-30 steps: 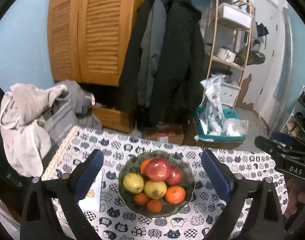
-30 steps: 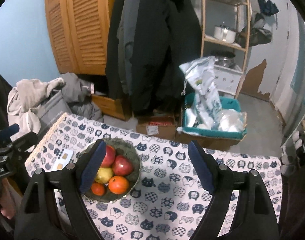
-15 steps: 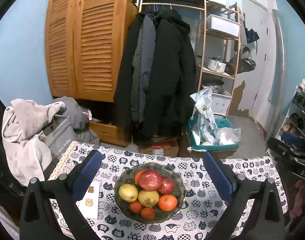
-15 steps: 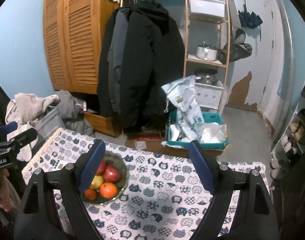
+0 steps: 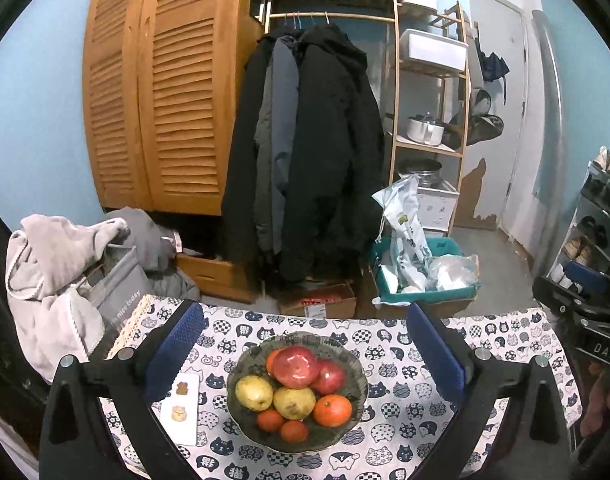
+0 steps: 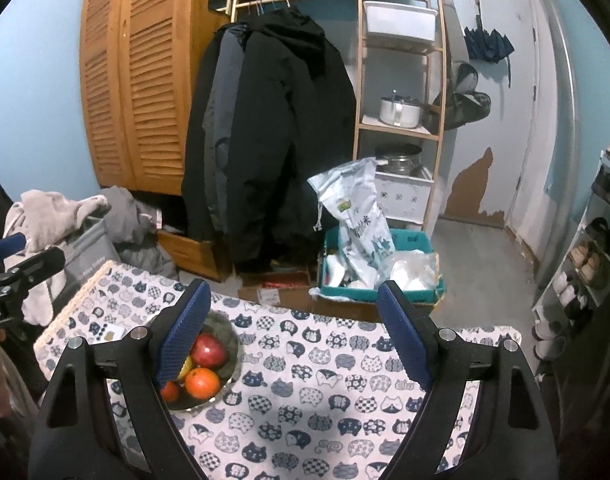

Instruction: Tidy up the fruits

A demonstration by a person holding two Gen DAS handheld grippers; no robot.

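On the table [image 5: 405, 432] with the cat-print cloth, your bowl [image 5: 241, 412] holds the fruit: two red apples [image 5: 296, 367], two yellow pears [image 5: 253, 393], one large orange [image 5: 332, 410] and smaller orange ones in front. Your left hand-held gripper [image 5: 305, 354] hovers above the bowl, blue pads spread wide to either side of it, gripping nothing. Your right hand-held gripper [image 6: 291, 334] hangs over bare cloth to the bowl's right, jaws well apart and empty; its left pad covers part of the bowl in that view. Beside the bowl's left lies a small white card [image 5: 181, 408]
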